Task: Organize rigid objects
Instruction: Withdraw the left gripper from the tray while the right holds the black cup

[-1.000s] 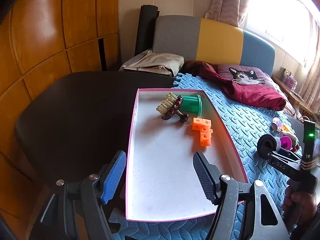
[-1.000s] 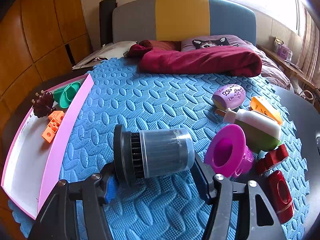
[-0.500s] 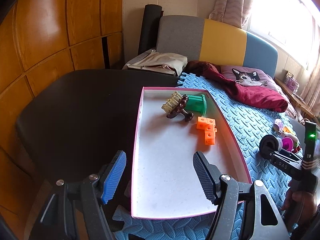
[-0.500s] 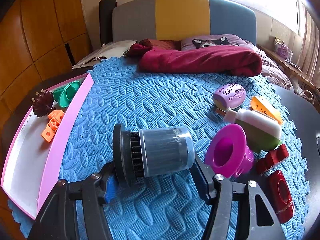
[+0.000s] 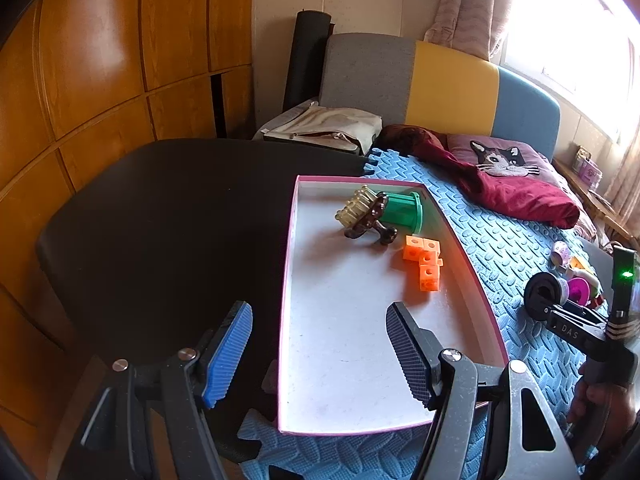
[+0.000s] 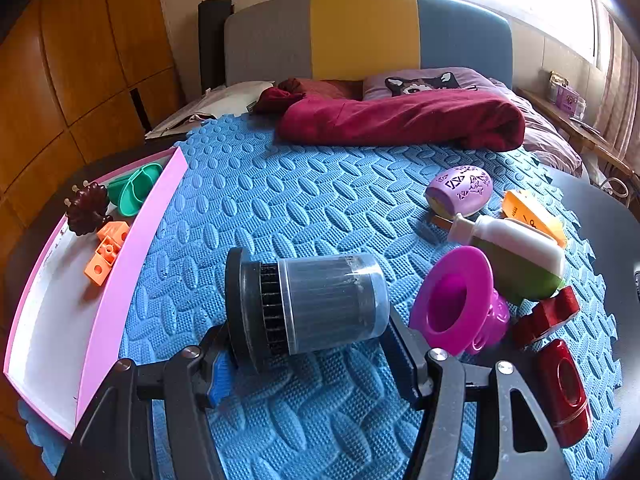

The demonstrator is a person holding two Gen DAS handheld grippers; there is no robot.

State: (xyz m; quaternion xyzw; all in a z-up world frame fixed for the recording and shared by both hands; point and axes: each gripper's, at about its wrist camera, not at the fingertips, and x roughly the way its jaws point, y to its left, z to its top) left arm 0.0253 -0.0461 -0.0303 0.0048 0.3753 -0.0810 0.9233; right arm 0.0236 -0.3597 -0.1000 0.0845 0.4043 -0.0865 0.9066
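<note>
1. Your right gripper (image 6: 308, 344) is clamped on the grey filter canister (image 6: 316, 304), which lies sideways across the pads, its black ribbed end toward the tray; held by its two ends, it cannot roll out
2. The canister sits low over the blue foam mat (image 6: 280, 208), with the pink-rimmed tray (image 5: 344, 360) off to the left of the mat, so it looks to be bound for the tray
3. Your left gripper (image 5: 320, 348) hangs open and empty over the near end of the tray, one pad outside the left rim and one above the white floor; it seems placed to steady the tray or simply to wait
4. Already in the tray's far end are a green cup (image 5: 404, 210), a dark brown spiked piece (image 5: 368, 220) and an orange block piece (image 5: 424, 260), bunched together, which leaves the near floor free for the canister
5. Still loose on the mat beside the canister: a magenta funnel (image 6: 452, 300), a white and green bottle (image 6: 516, 256), a lilac egg-shaped case (image 6: 460, 190) and red blocks (image 6: 560, 380)
</note>
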